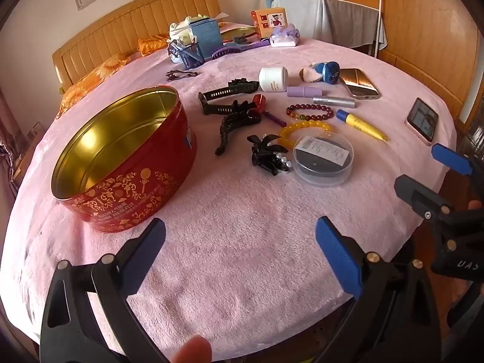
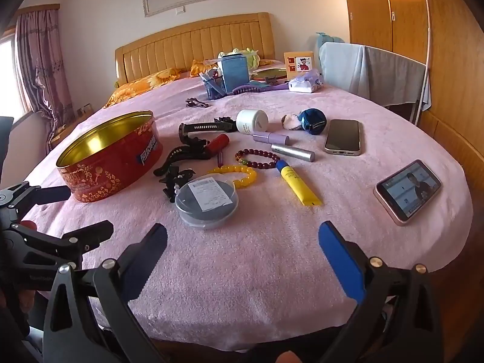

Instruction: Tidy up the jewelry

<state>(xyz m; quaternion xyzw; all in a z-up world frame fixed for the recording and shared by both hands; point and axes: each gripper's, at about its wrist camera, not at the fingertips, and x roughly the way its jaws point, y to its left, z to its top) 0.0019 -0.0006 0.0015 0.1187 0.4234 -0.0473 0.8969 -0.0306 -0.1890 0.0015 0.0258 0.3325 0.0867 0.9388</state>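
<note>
Jewelry: yellow bead bracelet (image 2: 239, 174) and dark red bead bracelet (image 2: 257, 157) lie mid-bed, right of the empty red tin (image 1: 127, 187). Left gripper (image 1: 240, 252) and right gripper (image 2: 242, 254) hover fully open, empty. Recommend pinching one bracelet's near edge, clear of the round plastic case (image 2: 206, 201).

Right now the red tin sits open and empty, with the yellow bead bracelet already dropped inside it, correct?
Not quite. The red tin is open and empty, but the yellow bead bracelet lies outside on the pink blanket, beside the clear round case. The left wrist view shows it.
</note>
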